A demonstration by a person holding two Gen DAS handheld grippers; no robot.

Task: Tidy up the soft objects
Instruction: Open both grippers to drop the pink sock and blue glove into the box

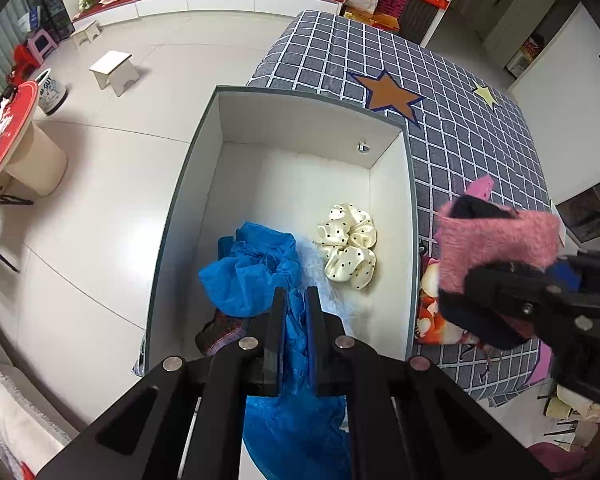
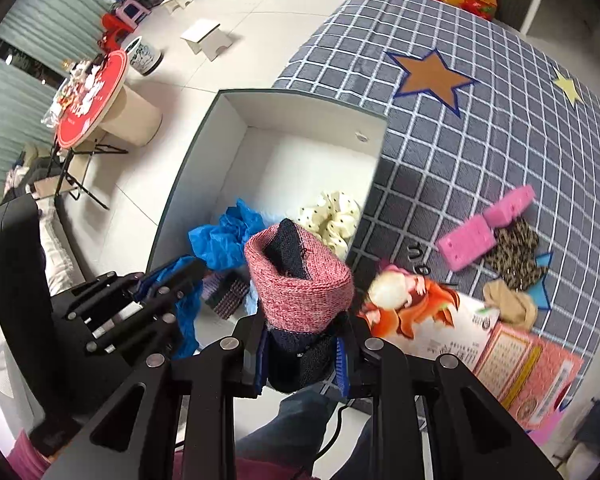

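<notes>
A white open box stands on the checked cloth. My left gripper is shut on a blue gauzy cloth and holds it over the box's near end. A cream dotted scrunchie and a dark knit piece lie inside. My right gripper is shut on a rolled pink and navy sock held at the box's right rim.
On the grey checked cloth to the right lie two pink sponge blocks, a leopard scrunchie, a beige cloth and a printed packet. White stools and a red round table stand on the tiled floor.
</notes>
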